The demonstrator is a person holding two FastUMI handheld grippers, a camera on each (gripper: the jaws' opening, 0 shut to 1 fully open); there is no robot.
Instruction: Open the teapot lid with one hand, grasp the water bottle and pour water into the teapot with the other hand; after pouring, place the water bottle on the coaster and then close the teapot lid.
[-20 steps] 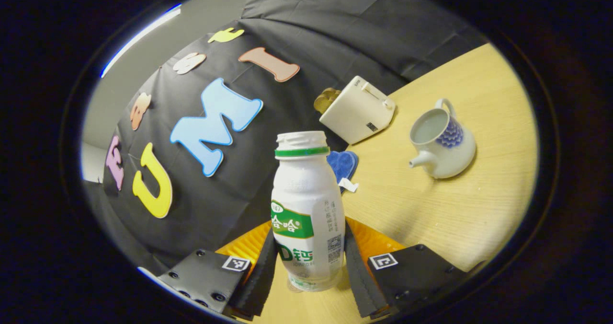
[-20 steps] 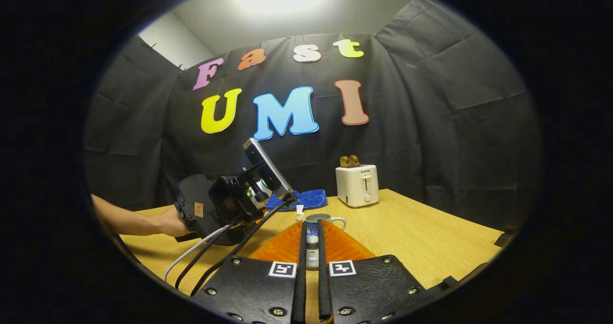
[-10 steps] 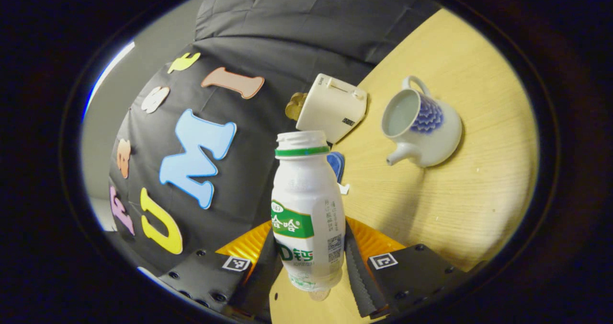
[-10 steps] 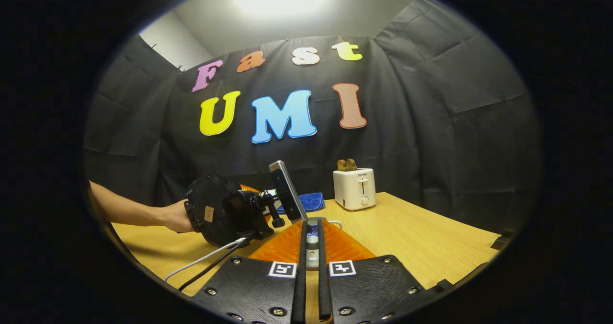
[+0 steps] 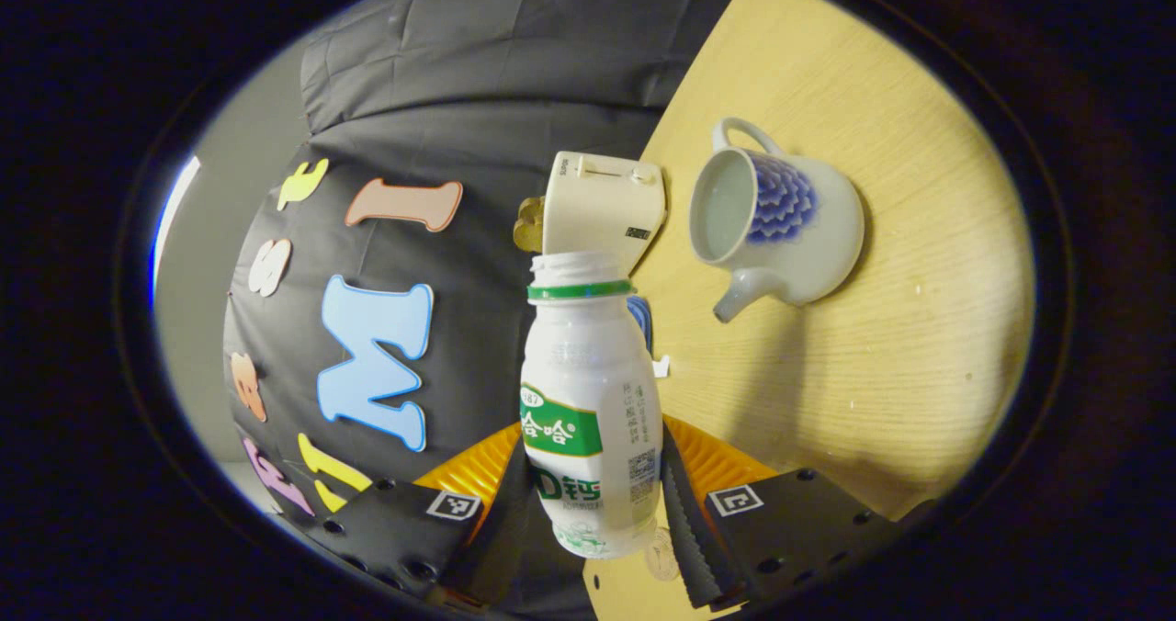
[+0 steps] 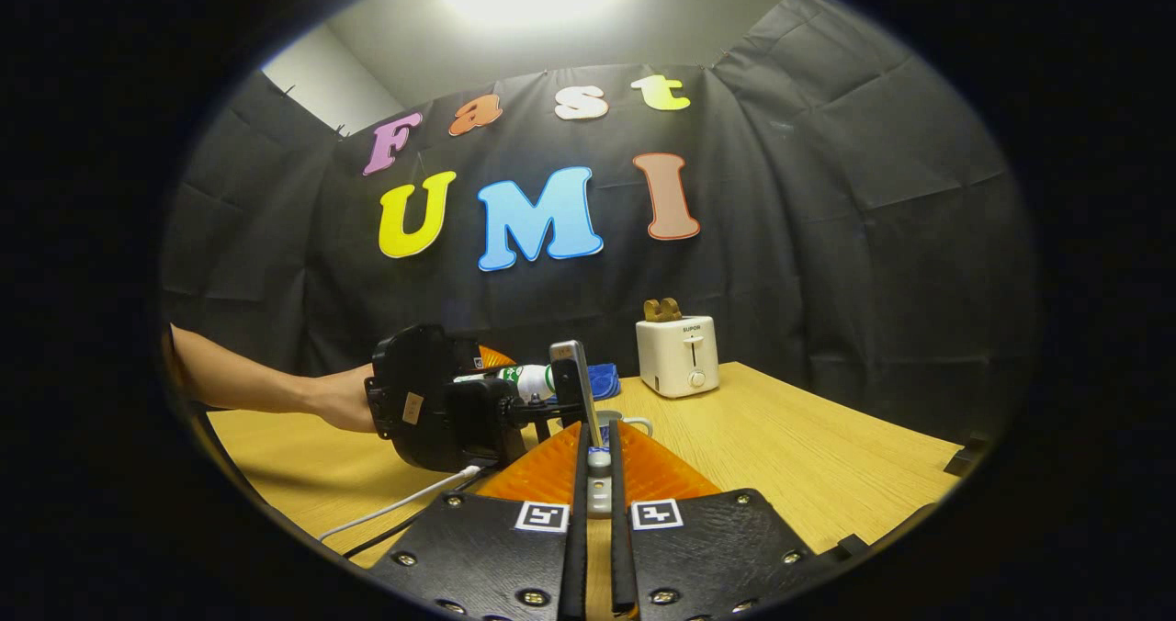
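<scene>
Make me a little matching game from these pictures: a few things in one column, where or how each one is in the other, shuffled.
Things:
1. white plastic water bottle with green band
2. white ceramic teapot with blue pattern
3. cream toaster
4. blue cloth

States:
A. lid off, on the wooden table
B. at the back, by the wall
C. clamped in the left gripper, cap off
D. lying left of the toaster

Pairs: 1-C, 2-A, 3-B, 4-D

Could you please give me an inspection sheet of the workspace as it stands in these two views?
Surface: wooden table, bare around the pot.
Job's things: teapot open, lid off; uncapped water bottle tipped sideways near the pot.
Clutter: toaster; blue cloth.
Grippers: left gripper jaws clamp the bottle; right gripper jaws pinch the lid.
Cables: white cable and a black one trail from the left gripper.
Surroundings: black cloth wall; ceiling light.
</scene>
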